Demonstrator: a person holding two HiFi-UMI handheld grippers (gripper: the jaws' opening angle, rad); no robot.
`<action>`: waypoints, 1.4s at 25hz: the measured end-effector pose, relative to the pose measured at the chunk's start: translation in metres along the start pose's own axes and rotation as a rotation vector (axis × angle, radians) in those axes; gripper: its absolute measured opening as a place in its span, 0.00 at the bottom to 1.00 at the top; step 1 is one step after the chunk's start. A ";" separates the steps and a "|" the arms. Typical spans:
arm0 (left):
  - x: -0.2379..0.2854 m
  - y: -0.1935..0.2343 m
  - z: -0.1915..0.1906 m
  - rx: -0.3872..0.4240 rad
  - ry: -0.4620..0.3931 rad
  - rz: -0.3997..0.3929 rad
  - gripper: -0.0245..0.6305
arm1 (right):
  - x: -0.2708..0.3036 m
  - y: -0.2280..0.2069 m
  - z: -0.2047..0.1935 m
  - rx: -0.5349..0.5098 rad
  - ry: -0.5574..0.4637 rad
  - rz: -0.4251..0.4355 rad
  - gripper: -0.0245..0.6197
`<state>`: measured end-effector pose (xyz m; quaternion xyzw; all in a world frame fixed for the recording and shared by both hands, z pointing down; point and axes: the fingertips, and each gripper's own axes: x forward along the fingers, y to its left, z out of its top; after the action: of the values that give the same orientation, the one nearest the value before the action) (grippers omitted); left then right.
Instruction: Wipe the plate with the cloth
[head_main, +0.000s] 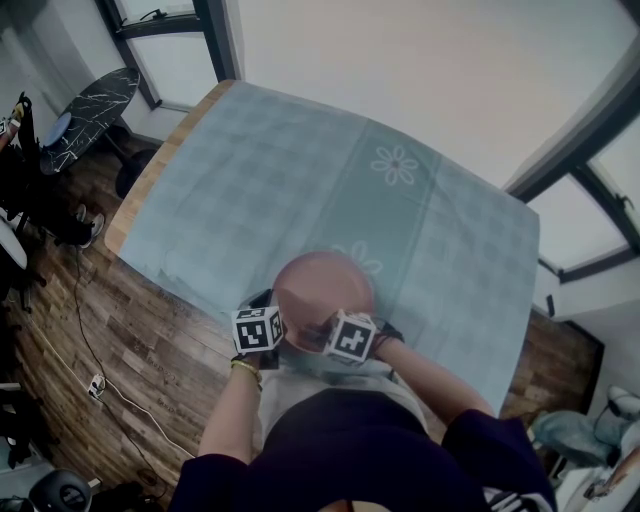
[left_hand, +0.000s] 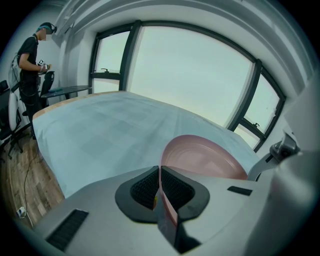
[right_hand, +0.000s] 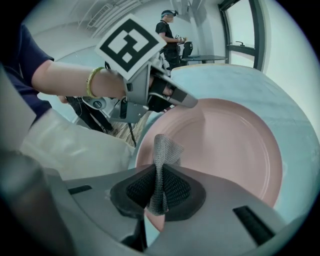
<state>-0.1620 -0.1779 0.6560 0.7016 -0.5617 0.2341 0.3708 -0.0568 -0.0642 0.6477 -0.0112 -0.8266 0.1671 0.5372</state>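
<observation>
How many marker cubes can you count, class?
2. One marker cube tops the left gripper, at the pink plate's near-left rim; the other tops the right gripper, at its near rim. None seem hidden.

Head camera looks down; both gripper views share the plate (head_main: 322, 285).

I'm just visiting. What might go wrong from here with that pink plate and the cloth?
1. The left gripper pinches the pink plate only at its rim, so wiping pressure might make it pivot or slip out.
2. The plate is at the near edge of the tablecloth. If dropped, it may hit the wooden floor.
3. Little of the grey mesh cloth sticks out of the right gripper, so its jaws might scrape the plate.
</observation>
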 end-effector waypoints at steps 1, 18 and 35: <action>0.000 0.001 0.000 -0.001 0.000 0.000 0.08 | -0.005 -0.001 0.004 0.012 -0.024 0.003 0.09; -0.001 -0.001 -0.001 -0.001 0.006 0.000 0.08 | -0.059 -0.114 -0.024 0.141 -0.046 -0.335 0.09; 0.003 0.000 0.000 -0.002 0.009 0.000 0.08 | -0.048 -0.136 -0.041 0.111 0.056 -0.413 0.09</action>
<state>-0.1615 -0.1794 0.6580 0.7000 -0.5604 0.2367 0.3741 0.0221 -0.1914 0.6600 0.1834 -0.7857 0.0985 0.5826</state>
